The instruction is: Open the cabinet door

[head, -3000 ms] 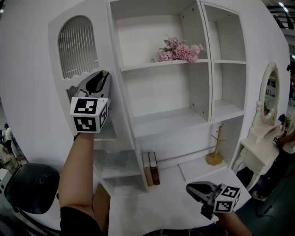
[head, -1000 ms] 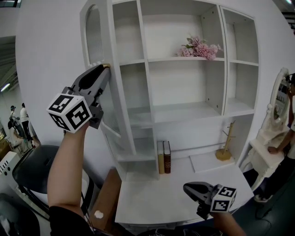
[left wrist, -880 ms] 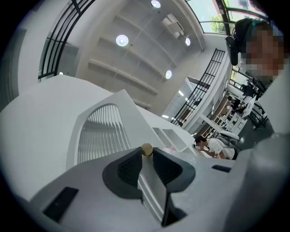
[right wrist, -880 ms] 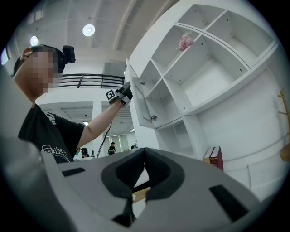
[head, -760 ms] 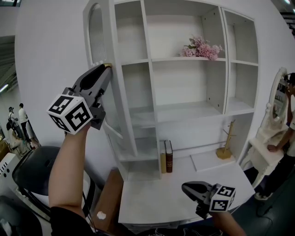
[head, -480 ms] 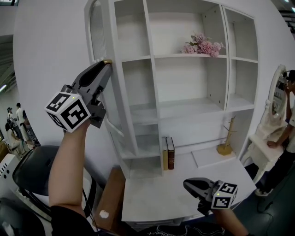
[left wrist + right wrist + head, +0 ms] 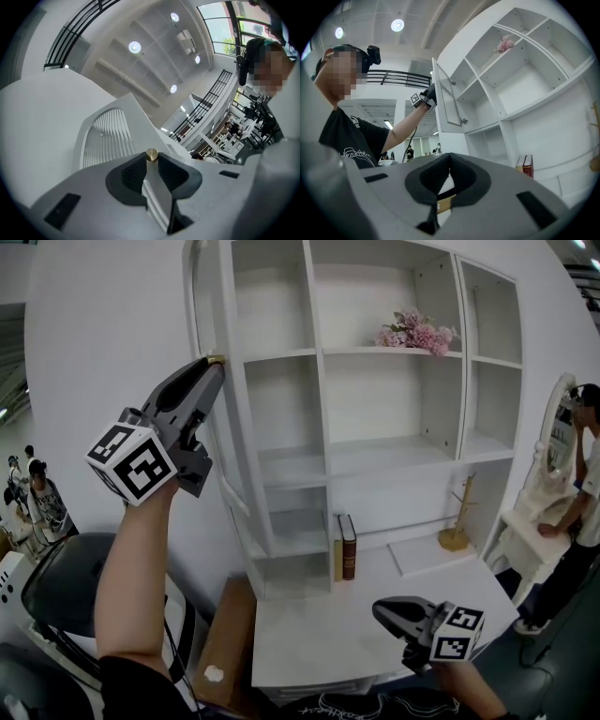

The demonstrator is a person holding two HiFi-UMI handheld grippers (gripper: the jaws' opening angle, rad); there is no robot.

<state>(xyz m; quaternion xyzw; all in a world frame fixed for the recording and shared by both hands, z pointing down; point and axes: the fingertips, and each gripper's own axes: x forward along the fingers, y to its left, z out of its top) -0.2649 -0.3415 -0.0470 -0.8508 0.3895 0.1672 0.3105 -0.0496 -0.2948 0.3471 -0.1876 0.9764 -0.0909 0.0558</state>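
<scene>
1. At the upper left of the frame, our left gripper [image 7: 214, 366] pinches the brass knob [image 7: 151, 153] of the cabinet door [image 7: 202, 306], jaws nearly together.
2. The door stands edge-on, swung out from the cabinet [image 7: 317, 427].
3. At the lower right, our right gripper [image 7: 381, 607] has its jaws together on nothing.
</scene>
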